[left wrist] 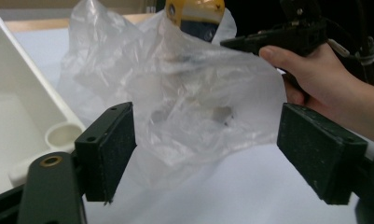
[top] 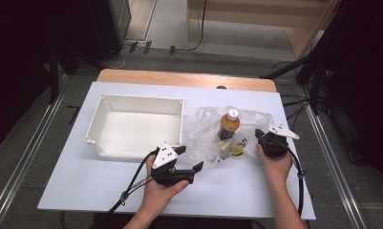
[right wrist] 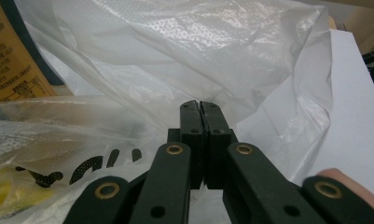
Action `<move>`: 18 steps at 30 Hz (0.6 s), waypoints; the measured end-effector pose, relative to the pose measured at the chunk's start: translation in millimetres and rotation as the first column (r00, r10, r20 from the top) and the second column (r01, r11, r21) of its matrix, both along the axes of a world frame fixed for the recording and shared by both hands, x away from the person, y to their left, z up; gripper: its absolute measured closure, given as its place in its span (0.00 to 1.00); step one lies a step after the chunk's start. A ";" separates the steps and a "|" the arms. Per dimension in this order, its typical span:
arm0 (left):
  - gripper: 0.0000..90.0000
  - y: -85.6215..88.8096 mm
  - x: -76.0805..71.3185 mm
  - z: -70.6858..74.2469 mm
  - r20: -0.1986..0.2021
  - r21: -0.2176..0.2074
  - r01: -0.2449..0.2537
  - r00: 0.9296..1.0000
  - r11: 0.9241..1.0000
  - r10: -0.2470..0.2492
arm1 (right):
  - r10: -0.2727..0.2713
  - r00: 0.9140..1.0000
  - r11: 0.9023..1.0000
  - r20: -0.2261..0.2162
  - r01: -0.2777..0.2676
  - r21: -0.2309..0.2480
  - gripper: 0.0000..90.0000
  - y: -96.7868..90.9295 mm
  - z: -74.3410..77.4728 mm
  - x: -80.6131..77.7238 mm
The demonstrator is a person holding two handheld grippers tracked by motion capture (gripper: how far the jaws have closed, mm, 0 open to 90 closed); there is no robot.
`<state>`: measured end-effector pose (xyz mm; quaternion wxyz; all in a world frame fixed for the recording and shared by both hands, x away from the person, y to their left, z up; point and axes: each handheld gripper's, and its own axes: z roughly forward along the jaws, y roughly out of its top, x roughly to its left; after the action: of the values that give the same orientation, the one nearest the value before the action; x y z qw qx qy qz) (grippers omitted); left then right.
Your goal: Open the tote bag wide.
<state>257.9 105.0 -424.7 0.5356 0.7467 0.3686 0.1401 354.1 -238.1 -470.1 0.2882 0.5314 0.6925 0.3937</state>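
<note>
Translucent plastic bag (top: 213,131) holding a bottle (top: 228,125), near the table's (top: 256,191) far right edge; right gripper (right wrist: 201,109) pinches its film, left gripper (left wrist: 205,144) gapes beside it.

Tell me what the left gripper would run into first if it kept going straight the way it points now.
Most likely the clear plastic bag: the left gripper stands open, with the bag's crumpled side straight ahead between its pads. The bottle sits deeper behind the plastic. How much gap is left before the bag is hard to judge.

Left hand-held gripper (top: 189,159) with jaws wide apart and nothing gripped, right hand-held gripper (top: 259,134) with jaws pressed together
</note>
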 end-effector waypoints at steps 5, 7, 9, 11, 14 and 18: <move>0.13 -14.9 8.2 6.4 0.022 0.010 -0.028 0.999 1.000 0.028 | 0.001 1.000 1.000 0.002 -0.001 0.000 1.00 1.3 0.2 -0.8; 0.11 -23.9 11.4 5.0 0.035 0.034 -0.035 0.999 0.999 0.034 | 0.003 1.000 1.000 0.001 -0.003 -0.001 1.00 2.3 -0.3 -0.9; 0.11 -33.1 13.7 2.5 0.041 0.065 -0.046 0.998 0.997 0.043 | 0.009 1.000 1.000 0.000 -0.009 -0.003 1.00 3.4 -0.9 -1.3; 0.12 -41.1 15.8 -1.0 0.041 0.103 -0.077 0.996 0.992 0.073 | 0.012 1.000 1.000 -0.001 -0.012 -0.006 1.00 3.9 -1.1 -1.5; 0.31 -45.3 18.9 -7.2 0.046 0.151 -0.149 0.989 0.977 0.144 | 0.014 1.000 1.000 0.001 -0.014 -0.003 1.00 3.0 -0.5 -1.5; 0.84 -45.0 20.7 -11.9 0.031 0.212 -0.143 0.990 0.967 0.139 | 0.011 1.000 1.000 0.003 -0.011 -0.005 1.00 -0.8 0.7 -1.2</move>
<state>278.6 60.0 -436.6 0.4439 0.7707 0.3992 0.2226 352.8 -238.9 -469.4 0.2884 0.5262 0.6959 0.3945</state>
